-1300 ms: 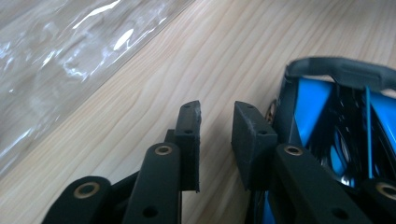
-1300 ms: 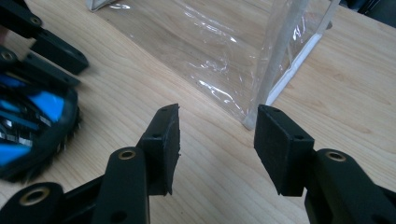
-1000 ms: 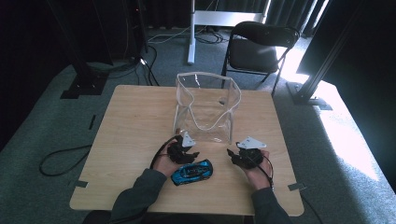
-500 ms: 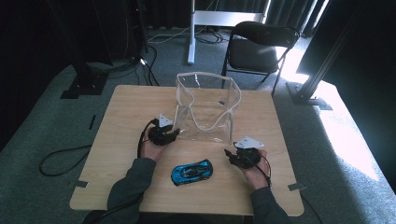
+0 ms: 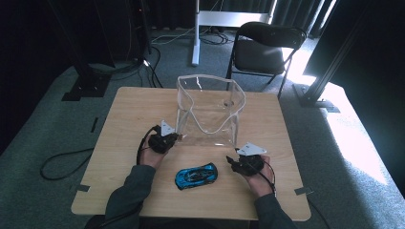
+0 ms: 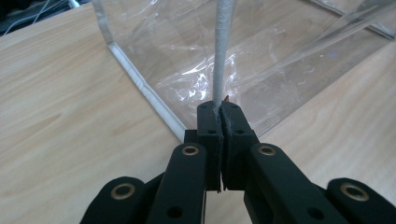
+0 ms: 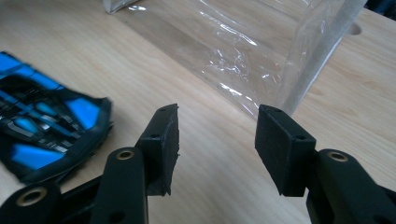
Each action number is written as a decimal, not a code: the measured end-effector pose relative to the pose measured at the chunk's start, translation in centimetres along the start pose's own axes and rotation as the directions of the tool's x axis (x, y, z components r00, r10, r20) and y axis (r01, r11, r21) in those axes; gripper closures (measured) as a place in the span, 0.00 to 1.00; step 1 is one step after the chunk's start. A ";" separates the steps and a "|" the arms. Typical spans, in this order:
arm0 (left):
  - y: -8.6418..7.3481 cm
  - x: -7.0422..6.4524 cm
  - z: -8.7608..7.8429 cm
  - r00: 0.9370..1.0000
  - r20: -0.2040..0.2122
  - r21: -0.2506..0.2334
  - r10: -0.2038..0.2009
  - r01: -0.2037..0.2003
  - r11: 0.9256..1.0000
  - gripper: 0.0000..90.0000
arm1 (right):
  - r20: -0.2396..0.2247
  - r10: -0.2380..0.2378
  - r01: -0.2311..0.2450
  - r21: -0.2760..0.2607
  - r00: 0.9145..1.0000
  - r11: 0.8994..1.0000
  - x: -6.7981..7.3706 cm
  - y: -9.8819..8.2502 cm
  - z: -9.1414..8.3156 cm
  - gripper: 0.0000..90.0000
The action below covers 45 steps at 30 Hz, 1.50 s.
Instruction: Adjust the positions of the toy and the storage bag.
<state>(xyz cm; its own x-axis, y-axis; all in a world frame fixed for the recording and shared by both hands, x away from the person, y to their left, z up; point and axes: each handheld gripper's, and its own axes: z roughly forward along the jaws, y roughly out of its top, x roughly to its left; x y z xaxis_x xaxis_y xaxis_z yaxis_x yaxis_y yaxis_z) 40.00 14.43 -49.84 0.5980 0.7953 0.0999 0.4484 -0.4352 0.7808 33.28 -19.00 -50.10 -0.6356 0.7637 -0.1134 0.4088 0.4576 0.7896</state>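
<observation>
- Pinching the white-edged rim at the near-left corner of the clear, soft plastic bag [image 6: 261, 51], the left gripper [image 6: 219, 122] has its black fingers [image 6: 208, 133] pressed together on that thin edge, as the left gripper view shows.
- In the high view the left gripper [image 5: 173, 138] sits left of centre, touching the bag's [image 5: 210, 107] lower left corner; the bag stands open-topped in the middle of the light wooden surface [image 5: 129, 109].
- The right gripper [image 5: 232, 161] rests lower right of centre in the high view, just beside the bag's near-right corner and apart from it.
- In the right gripper view its fingers [image 7: 163, 140] are spread wide with nothing between them, above bare wood.
- The small blue and black toy car [image 5: 196, 175] lies on the surface in the lower middle of the high view, between the two hands and in front of the bag; in the right gripper view it [image 7: 42, 135] shows at the left edge.
- The step in hand appears to be steadying the bag's mouth open so the car can go in.
- Next, the right gripper likely needs to swing left to the car, close on its body, lift it over the rim and release it inside while the left one holds.
</observation>
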 end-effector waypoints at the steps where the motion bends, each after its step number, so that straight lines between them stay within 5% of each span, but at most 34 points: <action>1: -0.4 0.2 -0.4 1.000 0.001 0.000 -0.001 0.001 1.000 0.98 | -0.002 -0.007 0.007 0.003 1.000 1.000 0.1 -0.1 0.0 0.54; 9: -1.9 0.9 -2.7 0.999 -0.039 0.006 -0.020 0.020 1.000 0.99 | -0.015 -0.020 0.021 0.027 1.000 0.999 0.7 -0.6 0.2 0.54; 12: -2.4 0.9 -3.8 0.997 -0.020 0.013 -0.073 0.073 0.997 0.84 | -0.021 -0.030 0.030 0.034 0.999 0.999 0.9 -0.7 0.5 0.54; 15: -3.1 -0.6 -4.8 0.999 0.021 0.055 -0.039 0.037 0.998 0.67 | -0.033 -0.033 0.034 0.044 0.999 0.998 1.2 -0.8 0.8 0.54; 20: -5.2 -3.9 -6.4 0.993 0.114 0.094 -0.041 0.030 0.995 0.49 | -0.046 -0.048 0.051 0.057 0.998 0.997 1.7 -0.9 1.1 0.54; 22: -5.8 -5.2 -6.7 0.984 0.173 0.105 -0.050 0.032 0.994 0.43 | -0.051 -0.046 0.049 0.064 0.998 0.997 1.8 -1.0 1.2 0.54; 25: -6.0 -7.3 -6.9 0.973 0.231 0.119 -0.012 -0.017 0.993 0.32 | -0.056 -0.046 0.050 0.066 0.997 0.997 2.0 -1.0 1.4 0.54; 29: -5.9 -8.9 -6.6 0.972 0.234 0.158 0.031 -0.070 0.985 0.22 | -0.060 -0.058 0.062 0.058 0.997 0.996 2.1 -0.9 1.2 0.54; 30: -6.0 -9.7 -6.1 0.976 0.206 0.185 0.069 -0.109 0.977 0.22 | -0.060 -0.058 0.062 0.055 0.997 0.997 2.2 -0.8 1.1 0.53; 35: -6.6 -9.9 -5.0 0.982 0.171 0.223 0.080 -0.117 0.968 0.27 | -0.096 -0.047 0.049 0.019 0.994 0.999 2.6 -0.3 0.3 0.53; 42: -6.4 -9.8 -4.1 0.976 0.205 0.208 0.067 -0.110 0.972 0.30 | -0.147 -0.026 0.030 0.027 0.989 0.999 3.1 -0.2 1.0 0.53; 45: -6.3 -9.7 -3.8 0.978 0.199 0.201 0.054 -0.094 0.975 0.30 | -0.186 0.039 -0.028 0.059 0.982 0.998 2.8 -0.4 1.9 0.53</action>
<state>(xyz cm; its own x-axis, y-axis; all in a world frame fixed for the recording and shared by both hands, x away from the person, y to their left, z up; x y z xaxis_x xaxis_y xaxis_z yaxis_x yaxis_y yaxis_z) 28.82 11.09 -53.41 0.7415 0.6707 0.0166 0.5145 -0.5844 0.6276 32.56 -16.18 -51.88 -0.7298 0.6830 0.0314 0.4649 0.4620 0.7552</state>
